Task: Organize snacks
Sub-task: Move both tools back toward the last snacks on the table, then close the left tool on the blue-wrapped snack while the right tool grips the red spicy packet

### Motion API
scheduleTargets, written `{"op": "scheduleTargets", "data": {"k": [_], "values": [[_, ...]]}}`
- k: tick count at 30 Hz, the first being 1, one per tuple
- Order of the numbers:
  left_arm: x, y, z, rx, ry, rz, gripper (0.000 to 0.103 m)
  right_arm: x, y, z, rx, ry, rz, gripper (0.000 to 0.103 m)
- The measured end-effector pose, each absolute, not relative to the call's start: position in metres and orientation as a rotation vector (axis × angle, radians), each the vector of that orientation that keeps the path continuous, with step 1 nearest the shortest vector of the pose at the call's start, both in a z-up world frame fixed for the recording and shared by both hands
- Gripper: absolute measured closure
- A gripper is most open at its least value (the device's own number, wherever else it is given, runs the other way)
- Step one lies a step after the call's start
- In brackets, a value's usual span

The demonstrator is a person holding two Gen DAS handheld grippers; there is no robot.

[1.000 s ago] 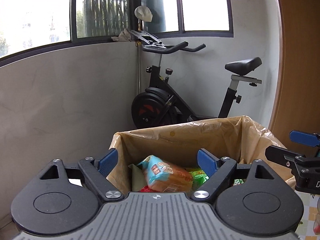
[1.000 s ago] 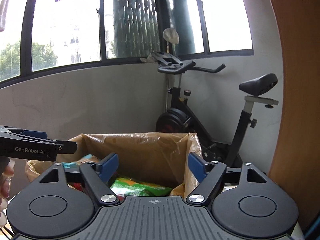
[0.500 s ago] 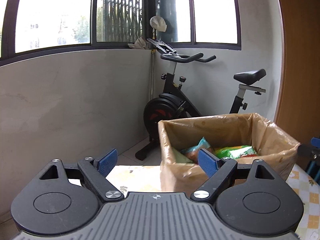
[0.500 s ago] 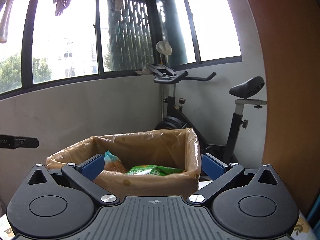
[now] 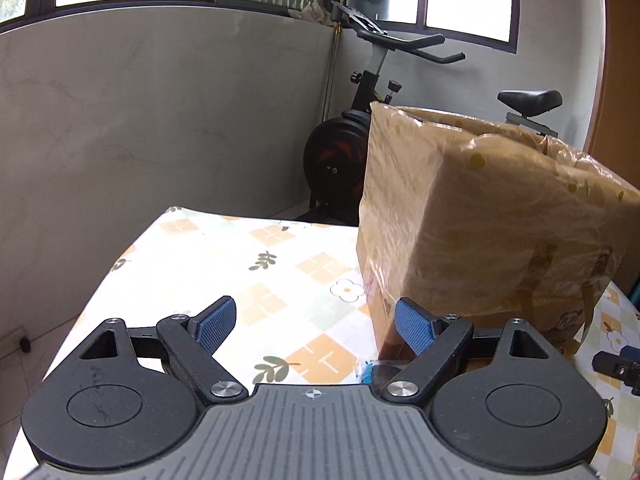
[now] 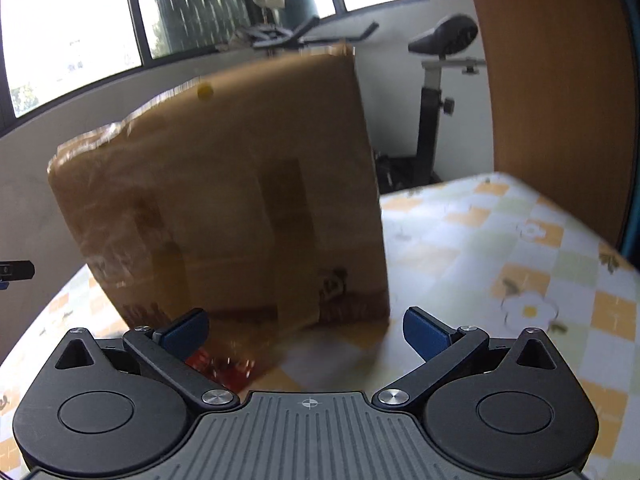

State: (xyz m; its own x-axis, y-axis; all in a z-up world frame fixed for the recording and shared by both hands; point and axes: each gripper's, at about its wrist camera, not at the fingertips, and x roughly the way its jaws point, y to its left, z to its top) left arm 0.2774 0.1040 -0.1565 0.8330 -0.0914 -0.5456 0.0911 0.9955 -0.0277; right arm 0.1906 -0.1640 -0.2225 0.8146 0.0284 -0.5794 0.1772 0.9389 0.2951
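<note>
A cardboard box [image 5: 480, 220] lined with a brown plastic bag stands on the flowered tablecloth [image 5: 256, 272]. Its sides hide whatever is inside. My left gripper [image 5: 316, 326] is open and empty, low over the cloth at the box's left front corner, its right finger beside the box wall. A scrap of blue wrapper [image 5: 366, 372] lies just under that finger. In the right wrist view the box [image 6: 240, 184] fills the middle, blurred. My right gripper [image 6: 306, 332] is open wide and empty before its near wall. Something red and shiny [image 6: 224, 364] lies at the box's foot.
An exercise bike [image 5: 360, 152] stands behind the table against the grey wall under the windows. A wooden panel [image 6: 552, 92] rises at the right. Bare tablecloth [image 6: 500, 248] stretches right of the box. Each gripper's tip shows at the edge of the other's view.
Both grippers have dropped from above the box's open top to table height in front of it. The snacks inside have gone out of sight. The right jaws have widened.
</note>
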Motion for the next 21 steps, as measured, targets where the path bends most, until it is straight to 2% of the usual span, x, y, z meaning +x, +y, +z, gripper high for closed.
{"op": "scheduleTargets", "data": {"k": [9, 17, 21], "values": [[0.276, 0.103, -0.186, 0.030, 0.588, -0.119, 0.015, 0.234, -0.096, -0.245, 0.273, 0.712, -0.033, 0.000], [0.278, 0.109, -0.201, -0.033, 0.599, -0.116, 0.015, 0.278, -0.073, -0.256, 0.250, 0.719, -0.170, 0.000], [0.281, 0.105, -0.204, -0.044, 0.607, -0.131, 0.015, 0.291, -0.064, -0.268, 0.180, 0.791, -0.201, 0.000]]}}
